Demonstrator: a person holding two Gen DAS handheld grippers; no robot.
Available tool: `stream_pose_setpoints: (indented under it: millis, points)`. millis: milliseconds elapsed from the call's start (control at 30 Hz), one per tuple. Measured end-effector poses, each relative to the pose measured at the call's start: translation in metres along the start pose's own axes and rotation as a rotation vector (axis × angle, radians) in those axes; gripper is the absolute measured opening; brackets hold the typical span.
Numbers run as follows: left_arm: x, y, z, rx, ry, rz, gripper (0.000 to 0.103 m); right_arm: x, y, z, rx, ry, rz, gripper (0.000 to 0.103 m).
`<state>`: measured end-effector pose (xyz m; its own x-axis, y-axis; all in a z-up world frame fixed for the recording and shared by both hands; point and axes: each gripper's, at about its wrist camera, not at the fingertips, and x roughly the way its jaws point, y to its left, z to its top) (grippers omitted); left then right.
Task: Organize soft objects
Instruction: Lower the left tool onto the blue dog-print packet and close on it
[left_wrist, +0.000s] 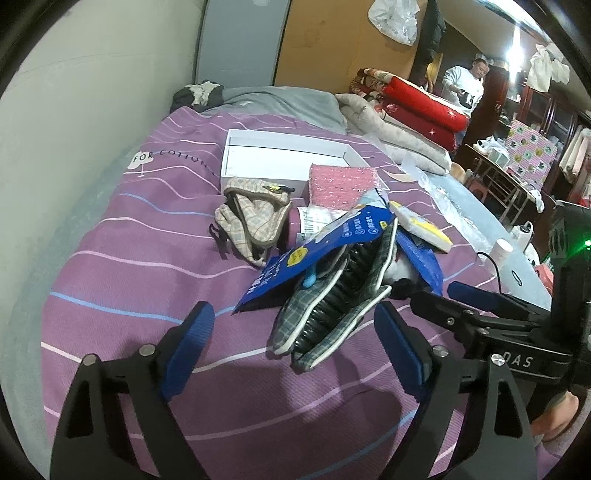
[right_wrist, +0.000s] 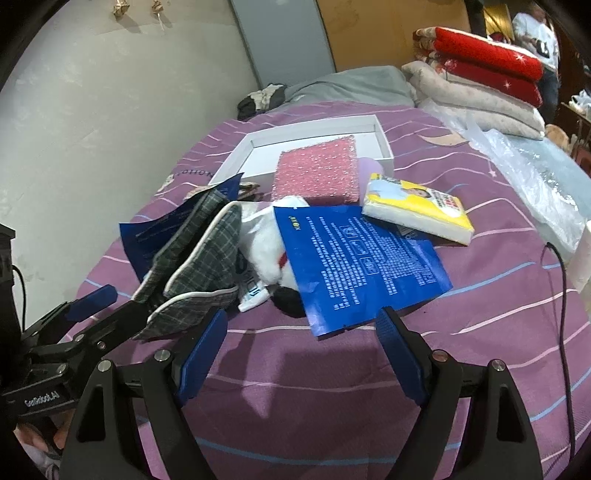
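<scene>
A pile of soft items lies on the purple striped bedspread (left_wrist: 129, 266). It holds grey plaid slippers (left_wrist: 325, 314) (right_wrist: 199, 258), a blue foil pouch (left_wrist: 317, 251) (right_wrist: 362, 258), a white plush toy (right_wrist: 269, 240), a beige plaid cloth piece (left_wrist: 255, 218), a pink sponge (left_wrist: 341, 182) (right_wrist: 317, 173) and a yellow-and-white pack (right_wrist: 421, 206) (left_wrist: 421, 225). A white open box (left_wrist: 280, 155) (right_wrist: 317, 140) sits behind them. My left gripper (left_wrist: 295, 343) is open just short of the slippers. My right gripper (right_wrist: 299, 343) is open in front of the blue pouch.
A grey pillow (right_wrist: 354, 85) and folded red and beige quilts (right_wrist: 487, 70) lie at the bed's far end. Clear plastic wrap (right_wrist: 528, 177) and a black cable (right_wrist: 561, 295) lie at the right. A person (left_wrist: 465, 88) stands in the background.
</scene>
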<state>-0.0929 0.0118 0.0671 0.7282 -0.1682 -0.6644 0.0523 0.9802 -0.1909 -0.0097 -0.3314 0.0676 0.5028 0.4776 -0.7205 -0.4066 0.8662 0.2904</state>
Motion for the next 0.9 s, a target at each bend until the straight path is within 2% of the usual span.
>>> stream_pose_setpoints:
  millis: [167, 367, 633, 700, 900]
  points:
    - [0.000, 0.001, 0.006, 0.017, 0.015, -0.003, 0.081, 0.004, 0.002, 0.000, -0.012, 0.038, -0.009, 0.072]
    - [0.001, 0.006, 0.011, 0.037, 0.032, -0.002, 0.070, 0.009, 0.002, 0.001, -0.020, 0.069, -0.030, 0.067]
    - [0.005, 0.012, 0.026, 0.028, 0.070, -0.071, 0.056, 0.009, 0.001, 0.001, -0.021, 0.072, -0.033, 0.066]
    - [0.008, 0.012, 0.031, 0.039, 0.087, -0.083, 0.046, 0.009, 0.000, 0.002, -0.017, 0.077, -0.039, 0.066]
    - [0.012, 0.014, 0.039, 0.023, 0.090, -0.077, 0.043, 0.006, -0.003, 0.004, -0.019, 0.070, -0.049, 0.066]
